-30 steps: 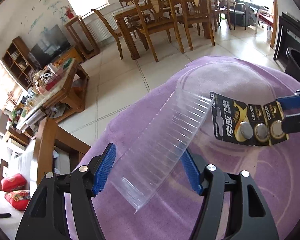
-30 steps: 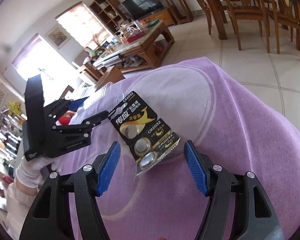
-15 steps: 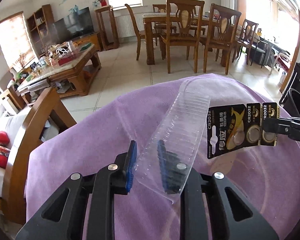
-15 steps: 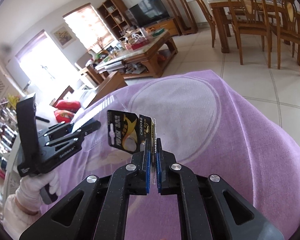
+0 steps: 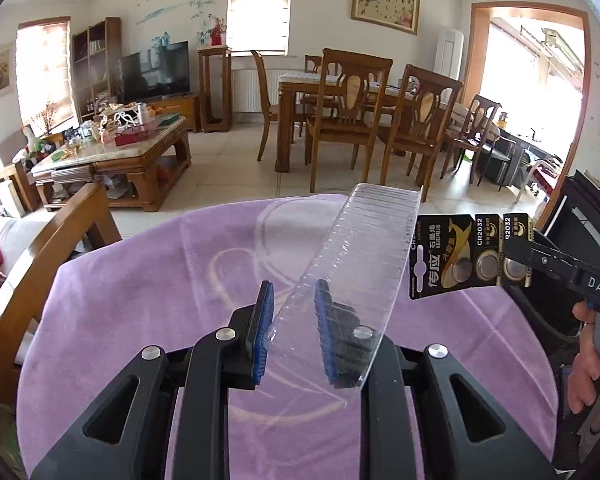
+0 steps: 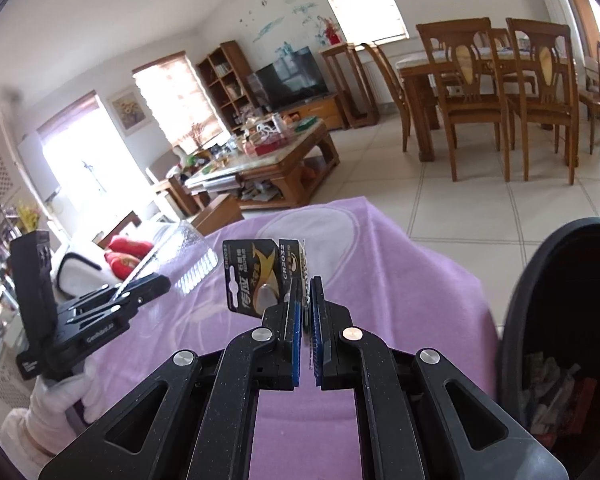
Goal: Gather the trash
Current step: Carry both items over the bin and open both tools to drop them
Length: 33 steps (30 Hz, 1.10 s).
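My left gripper (image 5: 294, 312) is shut on a clear ribbed plastic tray (image 5: 360, 264) and holds it tilted above the purple tablecloth (image 5: 140, 300). My right gripper (image 6: 306, 312) is shut on a black coin-battery card (image 6: 256, 276) marked CR2032, held upright above the cloth. The card (image 5: 460, 256) also shows in the left wrist view, just right of the tray, pinched by the right gripper (image 5: 520, 252). The left gripper (image 6: 140, 288) with the tray (image 6: 184, 252) shows at the left of the right wrist view.
A black trash bin (image 6: 556, 340) with some waste inside stands right of the table (image 6: 400, 280). A wooden chair back (image 5: 40, 264) is at the table's left. Beyond are a coffee table (image 5: 120, 152) and dining chairs (image 5: 352, 120).
Both grippers closed, the left on the plastic tray and the right on the battery card, then lifted them off the cloth. The bin has come into the right wrist view.
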Each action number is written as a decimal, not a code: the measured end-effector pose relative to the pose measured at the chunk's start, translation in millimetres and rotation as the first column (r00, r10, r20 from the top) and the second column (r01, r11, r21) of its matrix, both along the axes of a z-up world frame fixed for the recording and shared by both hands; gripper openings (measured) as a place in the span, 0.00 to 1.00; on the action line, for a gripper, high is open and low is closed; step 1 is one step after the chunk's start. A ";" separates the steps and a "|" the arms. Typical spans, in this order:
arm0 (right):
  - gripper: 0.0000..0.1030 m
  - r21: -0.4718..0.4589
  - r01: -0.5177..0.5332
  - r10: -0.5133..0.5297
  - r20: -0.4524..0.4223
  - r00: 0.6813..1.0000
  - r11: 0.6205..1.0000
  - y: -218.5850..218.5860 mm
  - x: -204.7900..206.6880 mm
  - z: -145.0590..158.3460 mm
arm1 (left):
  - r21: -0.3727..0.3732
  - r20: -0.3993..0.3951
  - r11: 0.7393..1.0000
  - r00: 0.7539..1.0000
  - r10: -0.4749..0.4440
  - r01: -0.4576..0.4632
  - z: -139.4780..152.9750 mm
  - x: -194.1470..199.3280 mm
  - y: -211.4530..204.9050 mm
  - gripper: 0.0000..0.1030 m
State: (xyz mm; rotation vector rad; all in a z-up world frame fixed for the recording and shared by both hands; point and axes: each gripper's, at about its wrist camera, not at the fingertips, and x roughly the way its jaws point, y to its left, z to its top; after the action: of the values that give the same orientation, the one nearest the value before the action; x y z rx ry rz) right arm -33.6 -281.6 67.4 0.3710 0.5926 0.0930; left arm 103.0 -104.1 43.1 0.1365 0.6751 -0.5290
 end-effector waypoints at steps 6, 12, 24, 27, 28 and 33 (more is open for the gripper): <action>0.06 -0.023 0.126 -0.124 0.062 0.990 0.992 -65.0 -77.5 11.1 | -0.031 0.027 0.996 0.996 -0.088 0.089 6.1 -48.4 -62.9 0.22; 0.06 -0.028 0.244 -0.242 0.062 0.968 0.969 -143.0 -136.7 0.7 | -0.033 0.033 0.982 0.982 -0.184 0.185 0.1 -84.8 -139.1 0.22; 0.06 -0.079 0.436 -0.435 0.027 0.900 0.897 -261.4 -209.3 -42.7 | -0.010 -0.022 0.952 0.952 -0.306 0.306 -34.6 -111.1 -254.2 0.22; 0.06 -0.084 0.444 -0.445 0.001 0.896 0.892 -274.0 -212.7 -61.1 | 0.005 -0.035 0.950 0.949 -0.313 0.313 -46.0 -115.4 -267.6 0.22; 0.06 -0.079 0.443 -0.445 -0.008 0.896 0.893 -275.9 -211.6 -65.9 | 0.008 -0.042 0.949 0.949 -0.313 0.314 -48.9 -114.8 -271.4 0.22; 0.06 -0.093 0.435 -0.440 -0.032 0.898 0.895 -271.5 -194.2 -81.3 | 0.034 -0.066 0.952 0.951 -0.301 0.303 -59.9 -113.8 -281.6 0.22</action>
State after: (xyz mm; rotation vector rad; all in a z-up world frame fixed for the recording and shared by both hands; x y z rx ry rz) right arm -227.8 -553.2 -13.9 0.4188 0.5498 -0.3765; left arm -10.7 -385.7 -16.8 0.2693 0.7291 -0.8157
